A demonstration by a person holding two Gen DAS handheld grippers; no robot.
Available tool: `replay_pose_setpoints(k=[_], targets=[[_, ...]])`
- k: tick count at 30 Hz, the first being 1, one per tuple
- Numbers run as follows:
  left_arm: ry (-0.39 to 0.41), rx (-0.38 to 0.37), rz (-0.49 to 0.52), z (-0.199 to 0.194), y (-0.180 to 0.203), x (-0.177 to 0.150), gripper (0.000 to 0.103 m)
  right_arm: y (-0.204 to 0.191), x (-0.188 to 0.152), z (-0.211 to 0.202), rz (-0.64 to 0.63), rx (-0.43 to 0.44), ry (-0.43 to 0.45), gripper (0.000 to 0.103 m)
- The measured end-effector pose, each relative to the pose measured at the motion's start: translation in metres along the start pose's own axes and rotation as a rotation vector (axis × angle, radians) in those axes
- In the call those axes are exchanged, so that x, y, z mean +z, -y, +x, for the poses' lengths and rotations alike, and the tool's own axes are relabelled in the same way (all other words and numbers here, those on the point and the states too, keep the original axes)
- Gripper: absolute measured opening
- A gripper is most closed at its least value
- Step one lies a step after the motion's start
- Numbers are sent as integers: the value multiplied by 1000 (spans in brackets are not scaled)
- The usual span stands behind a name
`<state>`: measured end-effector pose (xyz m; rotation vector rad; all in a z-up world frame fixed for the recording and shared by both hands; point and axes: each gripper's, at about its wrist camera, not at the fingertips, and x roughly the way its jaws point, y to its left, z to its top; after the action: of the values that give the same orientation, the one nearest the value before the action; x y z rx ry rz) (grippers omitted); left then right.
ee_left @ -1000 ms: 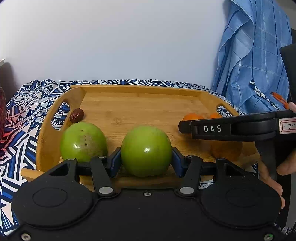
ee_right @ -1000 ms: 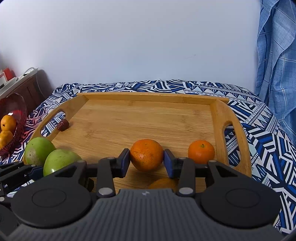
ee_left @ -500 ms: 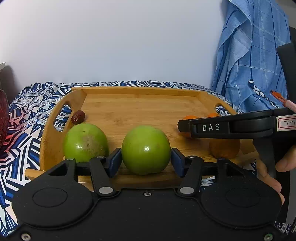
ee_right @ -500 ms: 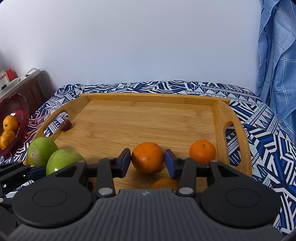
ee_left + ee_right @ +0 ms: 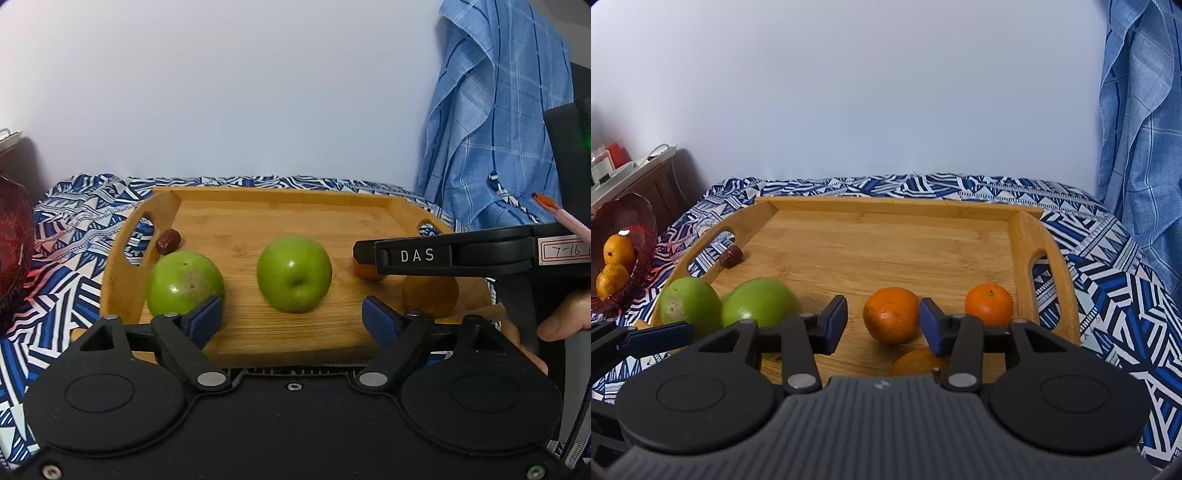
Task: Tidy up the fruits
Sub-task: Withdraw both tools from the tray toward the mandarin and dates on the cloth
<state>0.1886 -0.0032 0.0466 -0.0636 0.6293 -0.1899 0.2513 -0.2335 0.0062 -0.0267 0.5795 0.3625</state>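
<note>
A wooden tray point(image 5: 280, 195) holds two green apples, a small red date point(image 5: 168, 240) and several oranges. My left gripper point(image 5: 293, 319) is opening, its blue pads well apart from the middle green apple point(image 5: 294, 273), which rests on the tray just beyond them. The other apple point(image 5: 184, 282) sits at the left pad. My right gripper point(image 5: 882, 325) is also opening, and an orange point(image 5: 892, 314) rests on the tray point(image 5: 897, 203) between its pads, no longer squeezed. A second orange point(image 5: 989, 304) lies to the right. A third orange point(image 5: 918, 362) is partly hidden under the gripper.
A red glass bowl point(image 5: 639, 218) with oranges stands left of the tray on the blue patterned cloth point(image 5: 1108, 280). A blue checked fabric point(image 5: 498, 129) hangs at the right. The white wall is close behind. A person's hand point(image 5: 565, 314) holds the right gripper.
Both grippers' jaws have widened, letting go of the green apple and the orange, which now rest on the tray. The left gripper has drawn back and up a little from the apple.
</note>
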Motion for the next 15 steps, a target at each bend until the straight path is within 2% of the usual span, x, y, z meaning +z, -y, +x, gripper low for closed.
replay_pose_setpoints(k=[7, 15], targets=[[16, 14, 19, -20, -1, -9, 87, -1, -1, -18, -14, -11, 45, 69], [38, 54, 38, -40, -2, -21, 96, 4, -8, -50, -10, -37, 108, 84]])
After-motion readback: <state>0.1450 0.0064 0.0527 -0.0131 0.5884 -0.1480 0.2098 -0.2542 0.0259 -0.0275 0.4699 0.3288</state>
